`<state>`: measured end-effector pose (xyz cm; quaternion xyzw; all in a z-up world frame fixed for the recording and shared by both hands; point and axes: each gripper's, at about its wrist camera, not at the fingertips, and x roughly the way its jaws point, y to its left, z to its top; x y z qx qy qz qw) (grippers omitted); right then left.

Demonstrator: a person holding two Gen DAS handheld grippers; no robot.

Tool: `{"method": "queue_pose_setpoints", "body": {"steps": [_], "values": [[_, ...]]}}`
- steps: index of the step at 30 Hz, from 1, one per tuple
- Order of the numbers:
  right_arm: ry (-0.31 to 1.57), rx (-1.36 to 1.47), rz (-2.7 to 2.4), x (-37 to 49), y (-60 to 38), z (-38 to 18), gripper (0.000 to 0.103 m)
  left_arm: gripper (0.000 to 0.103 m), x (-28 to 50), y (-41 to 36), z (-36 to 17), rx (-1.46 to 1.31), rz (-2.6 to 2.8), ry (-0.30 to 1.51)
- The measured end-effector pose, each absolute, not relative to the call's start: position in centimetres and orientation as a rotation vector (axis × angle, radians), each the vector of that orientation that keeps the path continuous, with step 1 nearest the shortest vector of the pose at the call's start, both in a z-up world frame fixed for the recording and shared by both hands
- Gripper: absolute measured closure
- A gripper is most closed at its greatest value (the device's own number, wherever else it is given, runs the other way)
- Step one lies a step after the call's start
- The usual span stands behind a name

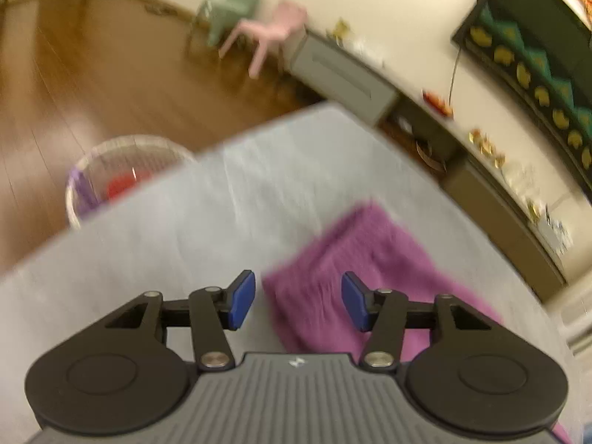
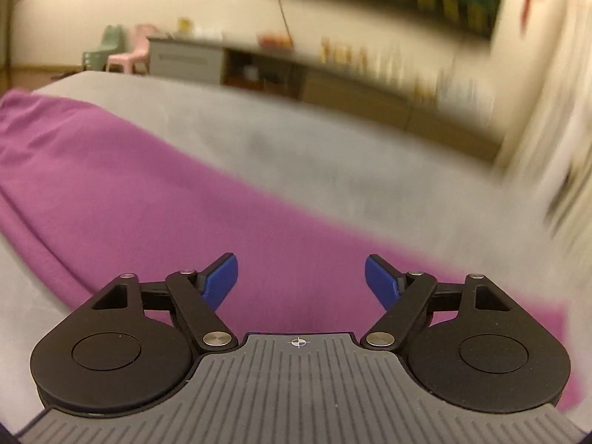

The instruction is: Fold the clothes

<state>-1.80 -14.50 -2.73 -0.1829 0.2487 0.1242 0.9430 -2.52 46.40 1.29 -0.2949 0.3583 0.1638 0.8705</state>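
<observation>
The purple garment (image 2: 155, 199) lies flat on the grey table (image 1: 155, 244), reaching toward its far corner, spread for folding. The left gripper (image 1: 298, 301) hangs over the cloth's edge, blue pads apart and empty. The right gripper (image 2: 300, 281) hovers wide apart above the cloth, probably choosing a spot to pinch.

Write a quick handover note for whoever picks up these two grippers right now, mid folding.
Left gripper: open, nothing between the pads, above the near left edge of the purple knit garment.
Right gripper: open wide, empty, over the same garment.
The garment lies on the grey cloth-covered table in a long, partly folded shape.
A clear plastic basket stands on the floor beyond the table.
Done: apparently some folding. Left: probably regrip and finish the fold.
</observation>
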Motion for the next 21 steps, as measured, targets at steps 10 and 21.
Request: {"method": "queue_pose_setpoints", "body": {"steps": [10, 21], "values": [[0.357, -0.537, 0.570, -8.0, 0.4, -2.5, 0.041, 0.085, -1.1, 45.0, 2.4, -0.533, 0.331, 0.618], [0.410, -0.775, 0.731, -5.7, 16.3, -4.9, 0.066, 0.084, -0.8, 46.1, -0.6, -0.624, 0.231, 0.665]]}}
